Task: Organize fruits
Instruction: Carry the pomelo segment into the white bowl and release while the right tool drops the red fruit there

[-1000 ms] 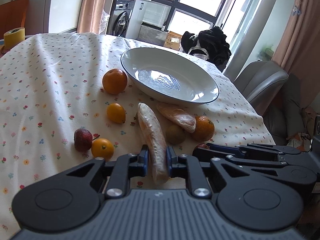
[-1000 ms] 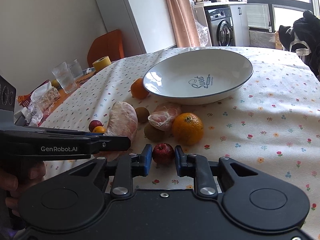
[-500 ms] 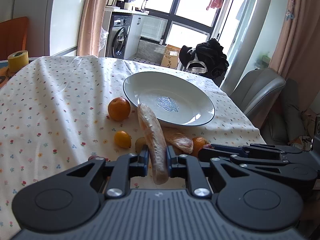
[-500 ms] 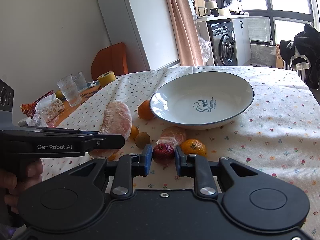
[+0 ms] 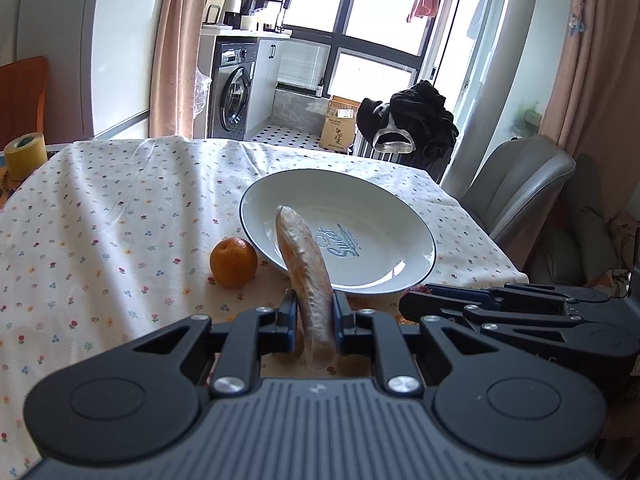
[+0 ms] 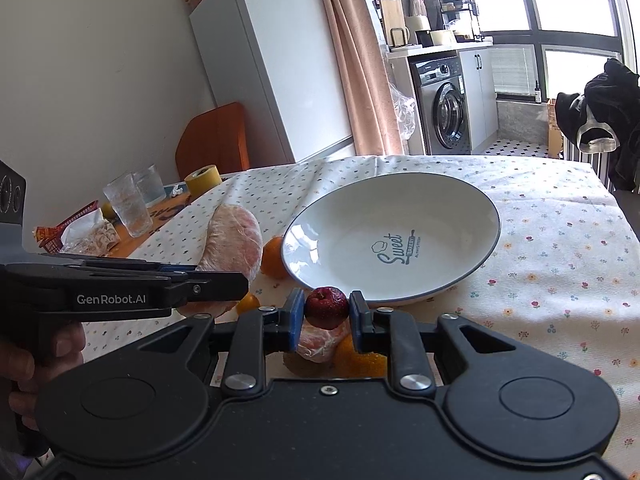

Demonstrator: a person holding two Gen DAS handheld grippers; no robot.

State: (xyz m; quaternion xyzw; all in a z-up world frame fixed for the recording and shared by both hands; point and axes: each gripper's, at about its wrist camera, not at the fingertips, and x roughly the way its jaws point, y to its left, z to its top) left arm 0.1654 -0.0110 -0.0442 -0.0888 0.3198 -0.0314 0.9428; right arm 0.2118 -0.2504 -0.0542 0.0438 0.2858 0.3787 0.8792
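My left gripper [image 5: 314, 314] is shut on a plastic-wrapped pomelo wedge [image 5: 306, 268], held above the table with its far end over the near rim of the white plate [image 5: 384, 284]. The right gripper [image 6: 325, 312] is shut on a small dark red fruit [image 6: 326, 307], lifted just short of the plate [image 6: 448, 284]. An orange [image 5: 233, 262] lies left of the plate. Below the right gripper sit another wrapped pomelo piece [image 6: 320, 344] and an orange [image 6: 360, 360]. A small orange fruit [image 6: 248, 303] lies under the wedge [image 6: 234, 240].
The flowered tablecloth [image 5: 100, 220] covers the table. A yellow tape roll [image 5: 24, 154] stands at the far left. Two glasses [image 6: 130, 204] and wrappers [image 6: 88, 232] sit beyond the cloth's left edge. A grey chair [image 5: 516, 188] stands off the table's right side.
Both grippers have risen off the table and moved toward the plate, the left carrying the wrapped wedge and the right the red fruit. The remaining fruit now lies lower, partly hidden behind the grippers.
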